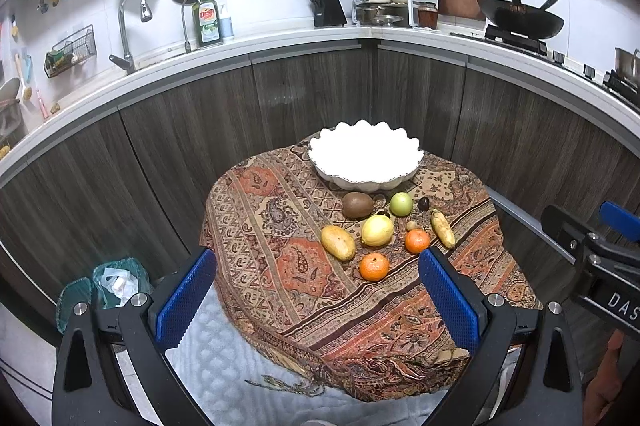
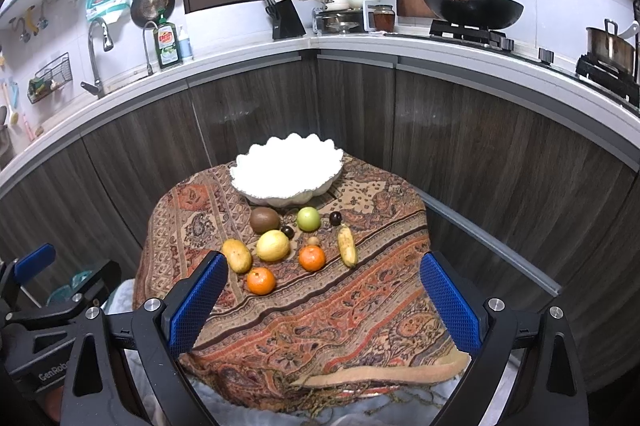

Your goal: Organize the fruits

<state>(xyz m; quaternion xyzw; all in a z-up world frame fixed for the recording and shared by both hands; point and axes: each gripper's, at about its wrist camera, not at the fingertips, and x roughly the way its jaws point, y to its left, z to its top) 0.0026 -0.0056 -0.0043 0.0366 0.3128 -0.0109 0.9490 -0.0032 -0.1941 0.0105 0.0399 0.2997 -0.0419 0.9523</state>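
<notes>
A white scalloped bowl [image 1: 366, 156] [image 2: 287, 172] sits empty at the far side of a small table under a paisley cloth [image 1: 280, 266] [image 2: 360, 306]. In front of it lie a kiwi [image 1: 357, 204], a green apple [image 1: 401, 204], a dark plum [image 1: 423, 203], a lemon [image 1: 377, 230], a mango [image 1: 338, 243], two mandarins [image 1: 374, 266] [image 1: 417, 241] and a small banana [image 1: 442, 228]. My left gripper [image 1: 318, 300] hovers open, short of the fruit. My right gripper [image 2: 324, 302] is open too, holding nothing. The right gripper's body [image 1: 592, 258] shows at the left view's right edge.
Dark wood cabinets [image 1: 320, 98] under a white counter curve behind the table. On the counter stand a faucet [image 1: 130, 26], a knife block [image 1: 328, 6], pots and a wok [image 1: 520, 18] on the stove. A bin with a green bag [image 1: 108, 286] stands left of the table.
</notes>
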